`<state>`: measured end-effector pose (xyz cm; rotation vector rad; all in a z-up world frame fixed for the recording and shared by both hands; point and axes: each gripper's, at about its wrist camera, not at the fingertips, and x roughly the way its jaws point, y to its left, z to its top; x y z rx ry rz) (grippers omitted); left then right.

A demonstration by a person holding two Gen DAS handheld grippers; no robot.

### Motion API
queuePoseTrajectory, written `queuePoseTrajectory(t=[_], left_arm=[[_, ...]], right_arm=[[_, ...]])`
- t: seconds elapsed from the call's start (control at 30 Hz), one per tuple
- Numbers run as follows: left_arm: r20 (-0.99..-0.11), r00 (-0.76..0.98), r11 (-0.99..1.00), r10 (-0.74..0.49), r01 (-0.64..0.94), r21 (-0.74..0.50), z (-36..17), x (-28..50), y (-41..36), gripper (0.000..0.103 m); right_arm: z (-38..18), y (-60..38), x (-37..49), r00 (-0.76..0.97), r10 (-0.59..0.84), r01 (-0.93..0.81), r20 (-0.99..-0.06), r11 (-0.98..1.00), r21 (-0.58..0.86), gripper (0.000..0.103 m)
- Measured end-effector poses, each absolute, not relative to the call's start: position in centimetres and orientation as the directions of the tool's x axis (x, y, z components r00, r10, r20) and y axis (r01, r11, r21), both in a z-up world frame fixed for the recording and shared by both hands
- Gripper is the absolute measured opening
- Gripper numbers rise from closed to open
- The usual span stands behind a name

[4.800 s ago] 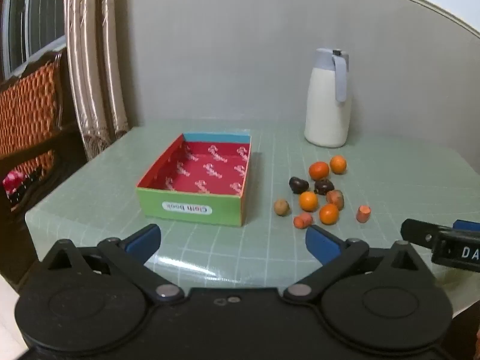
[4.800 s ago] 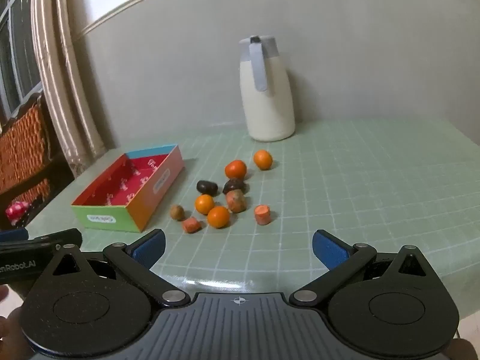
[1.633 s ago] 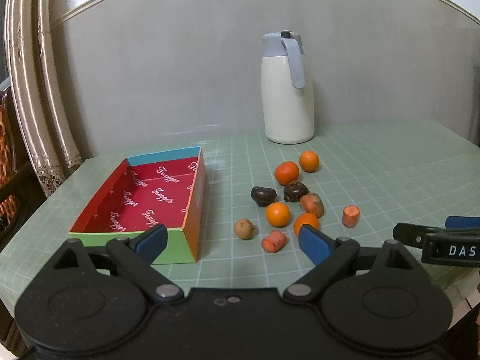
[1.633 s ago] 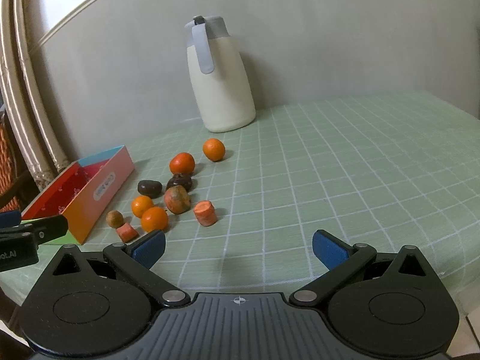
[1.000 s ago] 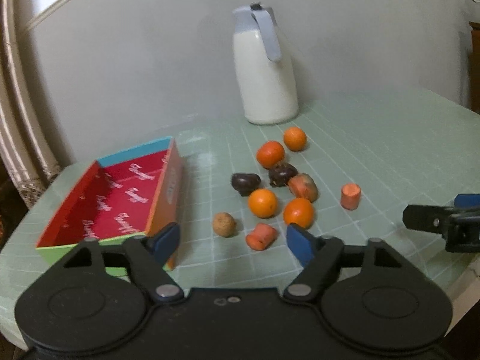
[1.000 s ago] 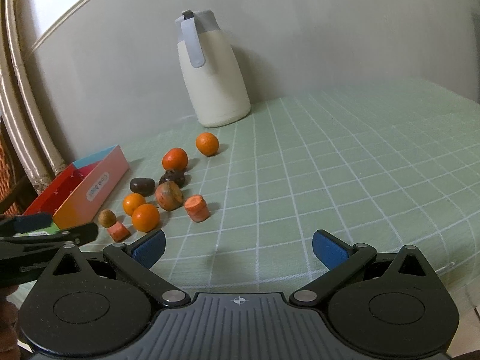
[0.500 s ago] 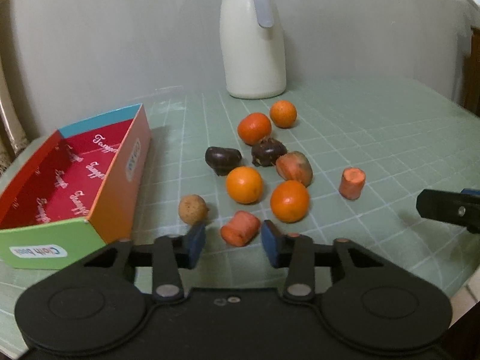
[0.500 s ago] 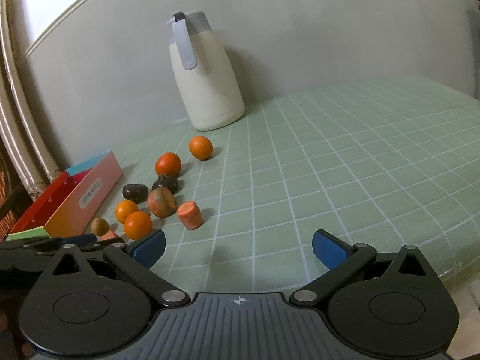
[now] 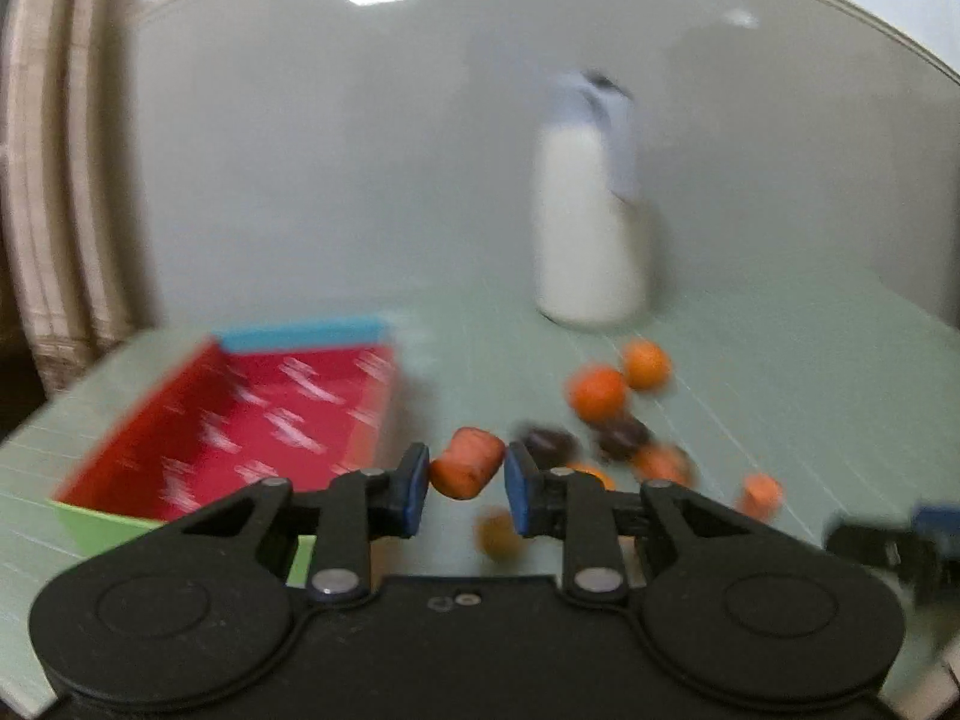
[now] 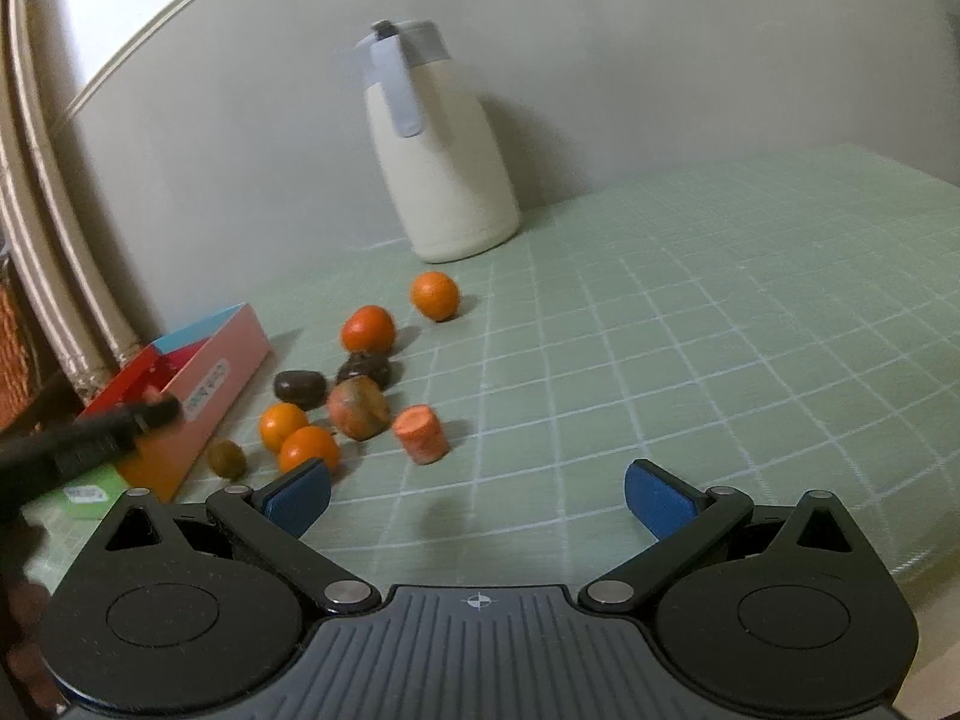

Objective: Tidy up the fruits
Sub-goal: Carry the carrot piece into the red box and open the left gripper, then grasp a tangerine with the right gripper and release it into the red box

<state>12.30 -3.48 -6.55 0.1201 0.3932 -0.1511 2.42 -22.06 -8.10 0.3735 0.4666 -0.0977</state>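
My left gripper (image 9: 467,485) is shut on an orange carrot piece (image 9: 468,470) and holds it above the table, just right of the open box with the red inside (image 9: 252,420). The left wrist view is blurred. Oranges (image 10: 367,329), dark fruits (image 10: 299,389), a mottled fruit (image 10: 357,407), a small brown fruit (image 10: 225,457) and another carrot piece (image 10: 421,433) lie in a cluster on the green checked table. My right gripper (image 10: 477,495) is open and empty, near the table's front edge, right of the cluster. The left gripper's arm (image 10: 90,438) shows dark at the left.
A white jug with a grey lid (image 10: 441,168) stands at the back by the wall. The box (image 10: 198,384) lies left of the fruits. A curtain (image 9: 54,180) hangs at the far left. The green checked table (image 10: 720,312) stretches to the right.
My left gripper has shut on the carrot piece, lifted it off the table and swung toward the box. The right gripper has moved slightly closer to the fruits and stays open.
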Motion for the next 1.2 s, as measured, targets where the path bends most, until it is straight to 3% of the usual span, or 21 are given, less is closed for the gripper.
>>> queuePoseTrajectory(t=[0.27, 0.43, 0.6, 0.67, 0.73, 0.87, 0.97, 1.0, 1.03, 1.1, 1.2], left_arm=[[-0.422, 0.898, 0.992, 0.122, -0.092, 0.091, -5.8, 16.7, 2.9, 0.018], [-0.485, 0.856, 0.983, 0.181, -0.156, 0.093, -6.6, 18.2, 5.3, 0.021], [-0.493, 0.847, 0.98, 0.198, -0.181, 0.083, -6.7, 17.5, 5.6, 0.035], [-0.479, 0.857, 0.981, 0.192, -0.182, 0.067, -6.4, 16.9, 5.8, 0.059], [-0.451, 0.871, 0.981, 0.194, -0.186, 0.063, -6.1, 16.1, 5.8, 0.076], [-0.41, 0.893, 0.982, 0.187, -0.176, 0.064, -5.5, 14.6, 5.8, 0.084], [-0.41, 0.891, 0.98, 0.194, -0.19, 0.05, -5.3, 13.7, 6.8, 0.085], [-0.408, 0.89, 0.978, 0.204, -0.204, 0.044, -5.1, 13.3, 7.3, 0.085], [-0.404, 0.889, 0.975, 0.215, -0.218, 0.04, -5.0, 12.9, 7.8, 0.085], [-0.399, 0.885, 0.969, 0.238, -0.245, 0.036, -4.9, 11.8, 9.0, 0.086], [-0.399, 0.879, 0.961, 0.262, -0.277, 0.02, -4.8, 10.3, 10.7, 0.088]], right_arm=[[-7.8, -18.9, 3.7, 0.897, 0.023, 0.097, -0.442, 0.965, 0.245, 0.103], [-7.7, -17.5, 5.2, 0.897, 0.032, 0.066, -0.442, 0.977, 0.204, 0.103], [-7.4, -17.3, 6.5, 0.905, 0.044, 0.045, -0.423, 0.979, 0.198, 0.103], [-7.2, -16.8, 6.4, 0.92, 0.064, 0.013, -0.386, 0.981, 0.192, 0.103], [-7.3, -16.2, 6.6, 0.92, 0.081, -0.01, -0.384, 0.983, 0.184, 0.103], [-7.4, -15.3, 6.9, 0.917, 0.118, -0.047, -0.38, 0.981, 0.19, 0.103], [-7.3, -14.4, 7.4, 0.914, 0.125, -0.065, -0.387, 0.984, 0.164, 0.103], [-7.2, -14.1, 7.7, 0.911, 0.126, -0.067, -0.392, 0.985, 0.159, 0.099], [-7.2, -13.9, 7.8, 0.908, 0.131, -0.072, -0.397, 0.984, 0.16, 0.083], [-7.5, -13.8, 8.8, 0.888, 0.142, -0.067, -0.438, 0.981, 0.182, 0.066], [-8.0, -13.9, 9.8, 0.87, 0.122, -0.026, -0.477, 0.979, 0.202, 0.065]])
